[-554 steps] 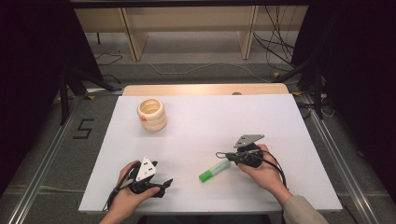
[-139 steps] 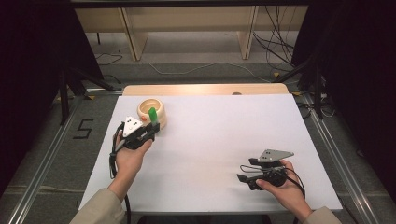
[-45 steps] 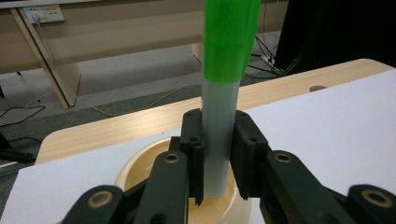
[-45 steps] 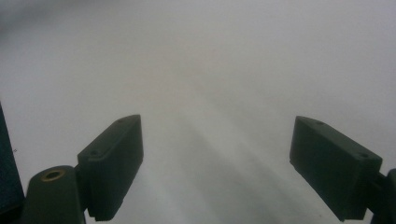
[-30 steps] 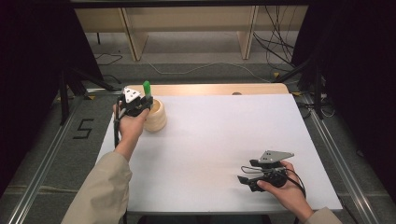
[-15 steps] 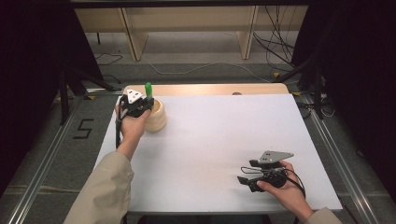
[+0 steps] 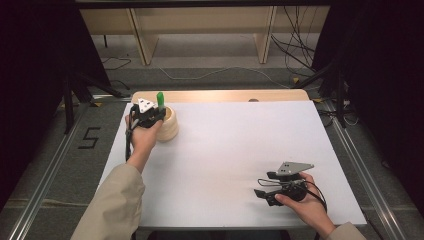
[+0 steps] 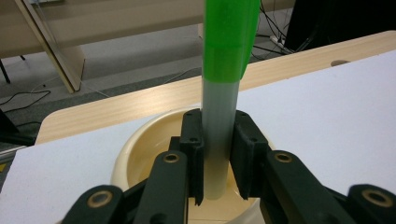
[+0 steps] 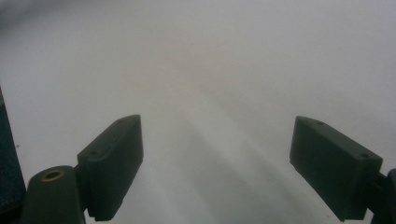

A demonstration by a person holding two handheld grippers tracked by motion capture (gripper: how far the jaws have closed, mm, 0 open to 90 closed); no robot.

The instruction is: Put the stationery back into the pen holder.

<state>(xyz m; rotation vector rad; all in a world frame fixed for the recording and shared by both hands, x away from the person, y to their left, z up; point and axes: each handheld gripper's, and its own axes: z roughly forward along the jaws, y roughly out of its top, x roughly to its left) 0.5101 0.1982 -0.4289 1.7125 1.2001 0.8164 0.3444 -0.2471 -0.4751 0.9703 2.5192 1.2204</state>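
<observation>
Left gripper view looks straight along the left gripper (image 8: 217, 154), whose jaws are clamped on the pale barrel of a marker (image 8: 223, 93). The marker stands upright with its green cap above the jaws and its lower end dipping below them, into the mouth of the cream wooden cup (image 8: 140, 149) that lies directly beneath and just beyond the jaw tips. Holding the pen low on the barrel and vertical looks chosen so the tail can go into the cup without the jaws fouling its rim; whether the tip already rests on the cup's bottom cannot be told.

In the high view the left gripper (image 7: 148, 116) sits at the near-left side of the cup (image 7: 169, 131), the green cap (image 7: 160, 99) standing above it, at the far left corner of the white table (image 7: 240, 145).

The right gripper (image 7: 272, 189) is well apart from all this, resting low over bare table at the near right. In the right gripper view its jaws stand wide apart around nothing, apparently parked so as to keep out of the way.
</observation>
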